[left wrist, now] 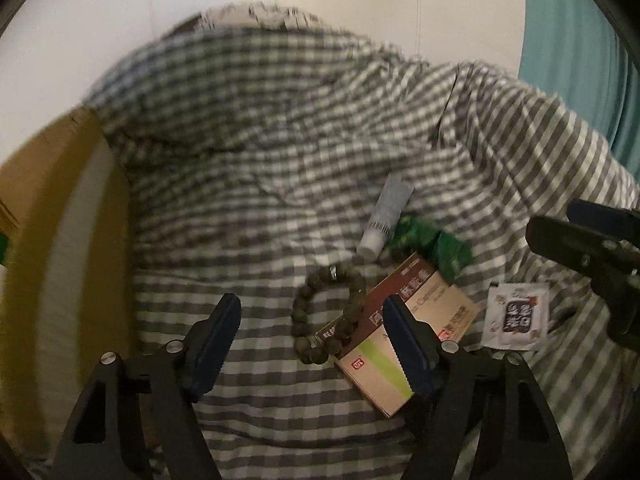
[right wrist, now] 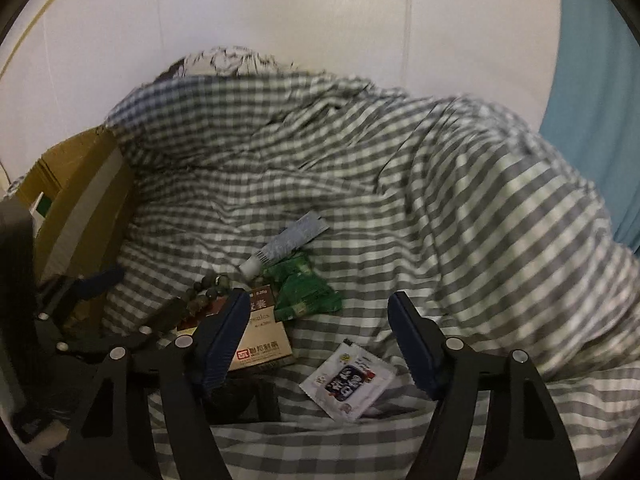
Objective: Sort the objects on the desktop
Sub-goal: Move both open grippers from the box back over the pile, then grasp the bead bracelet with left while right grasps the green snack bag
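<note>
Small objects lie on a grey-and-white checked cloth. In the left wrist view I see a green bead bracelet point(left wrist: 320, 312), a brown and beige medicine box point(left wrist: 404, 328), a white tube point(left wrist: 386, 220), a green packet point(left wrist: 432, 246) and a white sachet point(left wrist: 514, 318). My left gripper point(left wrist: 312, 344) is open and empty, just above the bracelet and box. In the right wrist view my right gripper point(right wrist: 316, 344) is open and empty above the sachet point(right wrist: 350, 380), with the box point(right wrist: 260, 336), green packet point(right wrist: 306, 288), tube point(right wrist: 286, 242) and bracelet point(right wrist: 210, 284) ahead to its left.
A cardboard box point(left wrist: 60, 216) stands at the left edge of the cloth, also in the right wrist view point(right wrist: 80, 196). The cloth rises in a rumpled heap point(right wrist: 360, 140) behind the objects. A white wall lies beyond and a teal surface point(left wrist: 580, 60) at the right.
</note>
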`<state>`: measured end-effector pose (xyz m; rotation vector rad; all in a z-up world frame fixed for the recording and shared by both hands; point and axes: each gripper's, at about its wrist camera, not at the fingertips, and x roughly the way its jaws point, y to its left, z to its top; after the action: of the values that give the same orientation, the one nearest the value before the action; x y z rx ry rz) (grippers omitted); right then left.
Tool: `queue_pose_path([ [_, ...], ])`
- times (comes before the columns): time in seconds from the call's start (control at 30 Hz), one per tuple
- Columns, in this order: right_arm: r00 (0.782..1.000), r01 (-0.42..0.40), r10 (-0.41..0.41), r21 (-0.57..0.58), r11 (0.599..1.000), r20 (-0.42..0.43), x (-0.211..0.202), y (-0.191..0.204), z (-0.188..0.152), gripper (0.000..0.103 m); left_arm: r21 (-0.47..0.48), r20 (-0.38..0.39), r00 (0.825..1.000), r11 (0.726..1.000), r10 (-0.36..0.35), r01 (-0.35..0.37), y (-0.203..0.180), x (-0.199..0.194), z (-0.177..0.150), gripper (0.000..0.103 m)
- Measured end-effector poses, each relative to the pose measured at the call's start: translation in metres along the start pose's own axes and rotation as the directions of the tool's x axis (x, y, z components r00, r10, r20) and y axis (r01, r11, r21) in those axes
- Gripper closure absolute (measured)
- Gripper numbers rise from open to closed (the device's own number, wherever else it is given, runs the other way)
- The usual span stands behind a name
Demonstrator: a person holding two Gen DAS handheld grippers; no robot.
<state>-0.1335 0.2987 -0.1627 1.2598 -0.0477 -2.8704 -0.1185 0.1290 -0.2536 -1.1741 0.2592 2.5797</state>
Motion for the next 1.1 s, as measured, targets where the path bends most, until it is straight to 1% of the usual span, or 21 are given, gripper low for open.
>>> queue_pose_path([
  [0.13,0.996,-0.05,0.052,0.026,0.998,-0.077,0.034,0.0,0.007,0.032,0.008,-0.036,0.999,1.0,-0.011,0.011,0.003,0.02,-0.002,0.033],
  [0.27,0.987,-0.044,0.044,0.005,0.999,-0.152,0.069,0.007,0.012,0.032,0.006,-0.071,0.997,0.999,-0.039,0.039,0.008,0.043,-0.002,0.039],
  [0.37,0.977,-0.041,0.044,0.02,0.999,-0.207,0.091,0.005,0.012,0.032,0.012,-0.068,0.997,0.999,-0.038,0.039,0.01,0.053,-0.002,0.042],
  [0.43,0.969,-0.037,0.045,0.04,0.999,-0.244,0.105,0.001,0.011,0.032,-0.004,-0.069,0.996,0.999,-0.048,0.048,0.014,0.057,-0.002,0.043],
  [0.5,0.958,-0.037,0.05,0.052,0.998,-0.284,0.117,-0.001,0.008,0.032,-0.028,-0.073,0.994,0.997,-0.079,0.077,0.02,0.062,-0.003,0.043],
  [0.57,0.952,-0.045,0.062,0.063,0.997,-0.301,0.125,-0.002,0.008,0.032,-0.043,-0.074,0.992,0.994,-0.099,0.096,0.022,0.064,-0.002,0.043],
  [0.6,0.95,-0.049,0.068,0.07,0.996,-0.305,0.128,-0.002,0.008,0.032,-0.044,-0.073,0.992,0.994,-0.105,0.102,0.022,0.064,-0.002,0.046],
  [0.63,0.949,-0.051,0.072,0.075,0.996,-0.307,0.129,-0.002,0.008,0.034,-0.044,-0.072,0.991,0.993,-0.113,0.11,0.022,0.064,-0.002,0.048],
  [0.67,0.948,-0.056,0.078,0.08,0.995,-0.307,0.131,-0.003,0.008,0.036,-0.045,-0.074,0.989,0.991,-0.127,0.124,0.021,0.065,-0.002,0.052],
  [0.7,0.947,-0.065,0.088,0.083,0.994,-0.308,0.131,-0.002,0.007,0.042,-0.045,-0.074,0.988,0.99,-0.139,0.136,0.021,0.064,-0.002,0.058],
  [0.73,0.947,-0.071,0.093,0.081,0.994,-0.307,0.131,-0.002,0.007,0.044,-0.045,-0.075,0.985,0.987,-0.154,0.151,0.02,0.064,-0.002,0.061],
  [0.77,0.947,-0.073,0.094,0.078,0.994,-0.306,0.131,-0.001,0.007,0.045,-0.044,-0.075,0.984,0.986,-0.162,0.159,0.019,0.064,-0.002,0.069],
  [0.8,0.947,-0.082,0.102,0.077,0.994,-0.306,0.131,-0.001,0.007,0.051,-0.042,-0.073,0.984,0.986,-0.164,0.161,0.018,0.063,-0.002,0.081],
  [0.83,0.946,-0.093,0.112,0.077,0.993,-0.304,0.129,0.0,0.007,0.062,-0.036,-0.086,0.984,0.987,-0.158,0.155,0.017,0.064,-0.003,0.085],
  [0.9,0.948,-0.102,0.119,0.07,0.992,-0.294,0.126,0.002,0.007,0.067,-0.035,-0.086,0.982,0.986,-0.167,0.165,0.016,0.062,-0.005,0.092],
  [0.97,0.95,-0.105,0.118,0.062,0.993,-0.289,0.124,0.006,0.008,0.073,-0.026,-0.084,0.984,0.987,-0.158,0.157,0.014,0.059,-0.005,0.092],
  [1.0,0.953,-0.102,0.114,0.059,0.993,-0.28,0.121,0.007,0.008,0.079,-0.024,-0.083,0.985,0.988,-0.153,0.151,0.014,0.057,-0.005,0.092],
  [1.03,0.956,-0.1,0.113,0.061,0.993,-0.272,0.119,0.006,0.009,0.081,-0.021,-0.081,0.986,0.989,-0.148,0.147,0.014,0.055,-0.006,0.092],
  [1.1,0.958,-0.1,0.115,0.07,0.992,-0.263,0.115,0.003,0.009,0.082,-0.018,-0.078,0.987,0.99,-0.141,0.14,0.013,0.052,-0.006,0.092],
])
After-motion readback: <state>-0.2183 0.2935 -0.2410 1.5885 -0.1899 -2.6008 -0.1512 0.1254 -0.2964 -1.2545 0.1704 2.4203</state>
